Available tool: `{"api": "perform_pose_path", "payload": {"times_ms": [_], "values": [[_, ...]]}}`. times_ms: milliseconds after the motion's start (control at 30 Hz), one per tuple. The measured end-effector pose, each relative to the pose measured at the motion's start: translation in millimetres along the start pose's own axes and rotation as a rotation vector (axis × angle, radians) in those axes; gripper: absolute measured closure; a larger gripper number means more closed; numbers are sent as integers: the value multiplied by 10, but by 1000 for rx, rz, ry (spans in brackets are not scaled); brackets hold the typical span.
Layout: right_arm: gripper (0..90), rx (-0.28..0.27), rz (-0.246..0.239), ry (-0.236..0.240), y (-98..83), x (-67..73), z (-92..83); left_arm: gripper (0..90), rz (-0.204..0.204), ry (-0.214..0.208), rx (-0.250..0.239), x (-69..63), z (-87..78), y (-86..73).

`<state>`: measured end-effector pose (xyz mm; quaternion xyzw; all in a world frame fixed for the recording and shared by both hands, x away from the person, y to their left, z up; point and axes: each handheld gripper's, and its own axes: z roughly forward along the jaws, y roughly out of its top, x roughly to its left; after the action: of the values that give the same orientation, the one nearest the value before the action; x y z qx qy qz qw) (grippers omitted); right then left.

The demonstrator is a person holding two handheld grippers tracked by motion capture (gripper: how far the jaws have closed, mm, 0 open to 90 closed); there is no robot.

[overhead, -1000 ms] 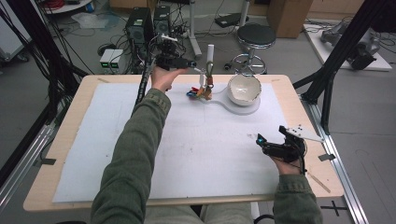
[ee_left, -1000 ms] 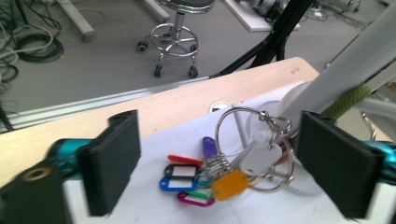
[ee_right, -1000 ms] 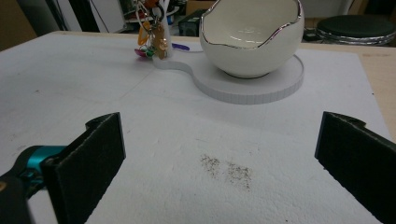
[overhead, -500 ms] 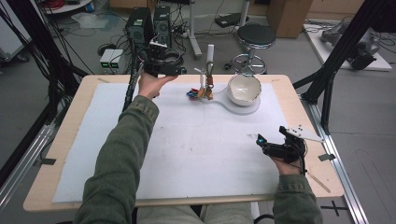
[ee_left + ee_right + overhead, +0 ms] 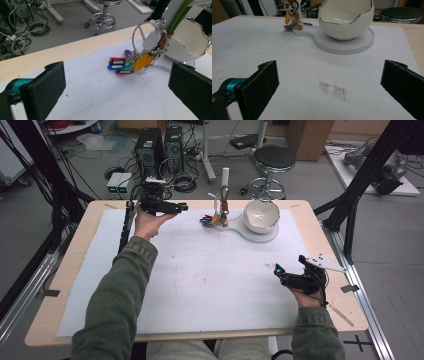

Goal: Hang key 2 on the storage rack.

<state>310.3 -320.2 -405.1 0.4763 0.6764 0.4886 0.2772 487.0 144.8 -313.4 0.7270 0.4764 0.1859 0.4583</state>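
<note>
The table (image 5: 320, 227) lies in front of me, covered by a white mat (image 5: 200, 275). At its far middle sits a white stand (image 5: 250, 232) with a round base, and on that base rests a white bowl (image 5: 261, 214) with a wavy silver rim. Just beside the bowl, on the stand's narrow end, a post rises, and a bunch of keys (image 5: 140, 58) hangs from it on a big ring, its coloured tags spilling onto the mat.

My left tongs (image 5: 184, 208) hover at the far left of the mat, well apart from the keys and pointing toward them. Their jaws have just been opening and now stand spread wide with nothing between them. In the left gripper view the keys lie ahead, between the two black pads.

My right tongs (image 5: 276, 270) rest low at the near right of the mat, also spread and empty, aimed toward the bowl.
</note>
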Motion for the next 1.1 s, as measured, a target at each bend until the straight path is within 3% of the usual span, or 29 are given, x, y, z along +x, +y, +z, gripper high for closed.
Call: {"api": "perform_pose_path", "payload": {"times_ms": [333, 700, 900, 1100], "values": [[8, 0, 4, 0, 2, 2, 7, 16, -10, 1, -8, 75, -151, -213], [8, 1, 6, 0, 3, 4, 7, 16, -6, 33, -6, 161, -305, -427], [7, -1, 6, -1, 3, 7, -7, 17, 7, 47, -41, 137, -421, -546], [8, -3, 4, -4, 0, 4, -17, 16, -10, 64, -66, 193, -539, -707]]}}
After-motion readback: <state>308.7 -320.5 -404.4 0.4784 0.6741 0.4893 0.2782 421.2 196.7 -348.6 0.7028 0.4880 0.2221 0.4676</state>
